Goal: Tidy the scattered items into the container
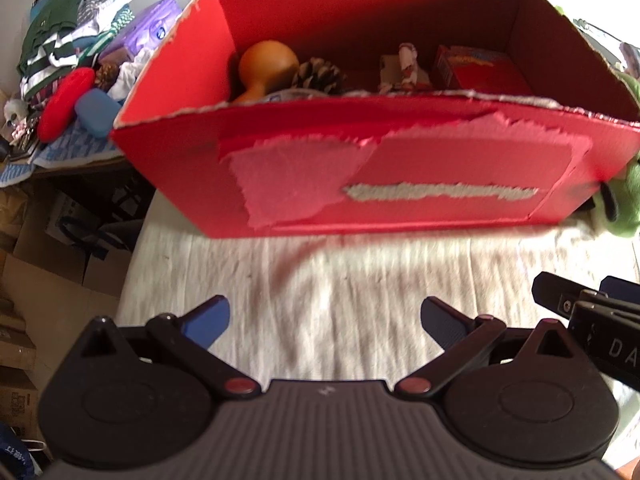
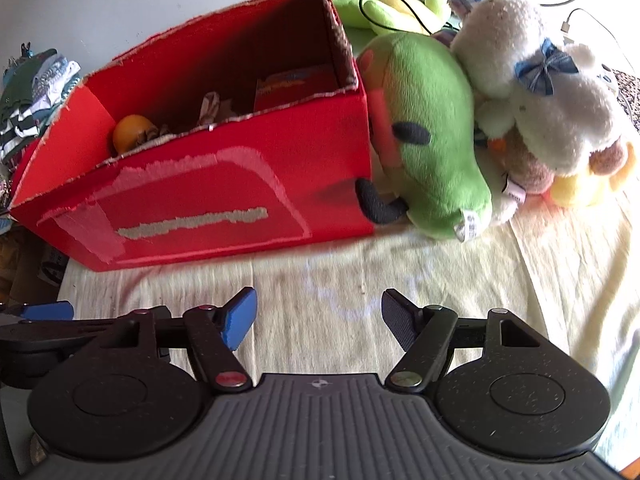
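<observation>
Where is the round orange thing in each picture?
Left wrist view: the orange gourd-shaped thing sits inside the red box, at its left end, beside a pine cone.
Right wrist view: orange thing peeks over the box's front wall, left end.
Shared landmark: the grey torn strip on the box front.

A cloth-covered table (image 2: 440,280) carries a red box (image 2: 224,200) beside plush toys (image 2: 432,140).

Both cameras ride just behind their own fingers, tilted steeply down at the cloth-covered table (image 1: 320,280); the left wrist view faces the red box (image 1: 360,184) almost square-on and near; the right wrist view stands further right, seeing it slantwise beside the plush toys (image 2: 432,132); both share the box's torn front and contents.
</observation>
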The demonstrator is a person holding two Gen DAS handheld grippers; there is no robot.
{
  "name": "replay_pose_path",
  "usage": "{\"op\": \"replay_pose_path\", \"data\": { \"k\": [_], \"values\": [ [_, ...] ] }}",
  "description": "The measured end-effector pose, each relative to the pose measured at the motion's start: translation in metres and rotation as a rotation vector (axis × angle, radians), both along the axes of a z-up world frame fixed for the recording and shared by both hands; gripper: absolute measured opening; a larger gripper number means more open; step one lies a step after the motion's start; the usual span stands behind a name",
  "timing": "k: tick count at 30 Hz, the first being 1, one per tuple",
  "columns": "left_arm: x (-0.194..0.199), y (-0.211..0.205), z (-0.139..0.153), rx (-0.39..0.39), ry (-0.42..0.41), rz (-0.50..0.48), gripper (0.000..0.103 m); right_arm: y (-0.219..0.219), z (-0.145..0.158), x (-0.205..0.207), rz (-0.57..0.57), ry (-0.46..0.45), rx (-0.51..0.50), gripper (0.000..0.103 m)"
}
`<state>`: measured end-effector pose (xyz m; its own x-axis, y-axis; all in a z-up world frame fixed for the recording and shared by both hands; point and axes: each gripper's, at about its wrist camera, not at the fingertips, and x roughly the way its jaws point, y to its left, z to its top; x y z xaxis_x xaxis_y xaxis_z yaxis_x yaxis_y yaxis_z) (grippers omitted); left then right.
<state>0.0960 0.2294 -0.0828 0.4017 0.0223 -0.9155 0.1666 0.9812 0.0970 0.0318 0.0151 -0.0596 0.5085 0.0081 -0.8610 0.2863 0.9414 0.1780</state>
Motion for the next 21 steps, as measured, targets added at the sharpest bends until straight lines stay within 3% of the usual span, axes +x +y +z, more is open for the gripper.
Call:
{"op": "replay_pose_path", "data": {
  "k": [7,21],
  "values": [
    [-0.002,0.015,-0.001,0.006,0.004,0.021,0.101,0.012,-0.003,0.004,0.011,0.044,-0.001,0.072],
    [-0.005,0.026,0.014,0.004,-0.051,0.008,0.101,0.024,0.013,0.011,0.019,-0.022,-0.025,0.073]
  ]
}}
